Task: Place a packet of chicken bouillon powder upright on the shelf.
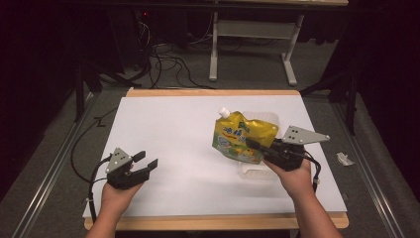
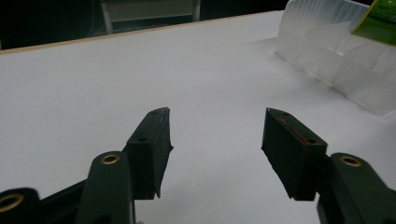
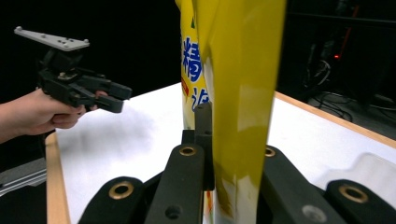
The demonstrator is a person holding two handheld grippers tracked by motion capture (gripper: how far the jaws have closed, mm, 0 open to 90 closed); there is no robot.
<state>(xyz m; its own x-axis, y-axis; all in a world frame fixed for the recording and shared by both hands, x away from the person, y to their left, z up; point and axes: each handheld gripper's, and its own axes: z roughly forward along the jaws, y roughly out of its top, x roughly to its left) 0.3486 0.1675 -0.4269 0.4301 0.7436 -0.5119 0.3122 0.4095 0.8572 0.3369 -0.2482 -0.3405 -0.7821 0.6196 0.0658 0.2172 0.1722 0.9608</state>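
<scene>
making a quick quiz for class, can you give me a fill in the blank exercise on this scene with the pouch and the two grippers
1. The right gripper is shut on a yellow ____ with a white cap.
2. The left gripper has its jaws ____ with nothing between them.
3. The clear plastic tray lies on the ____ table.

Missing words: pouch; open; white

White tabletop [image 1: 178, 148] with wooden edging.
Behind it, a white desk frame [image 1: 252, 34] and dark cables [image 1: 168, 64] on the grey floor.
</scene>
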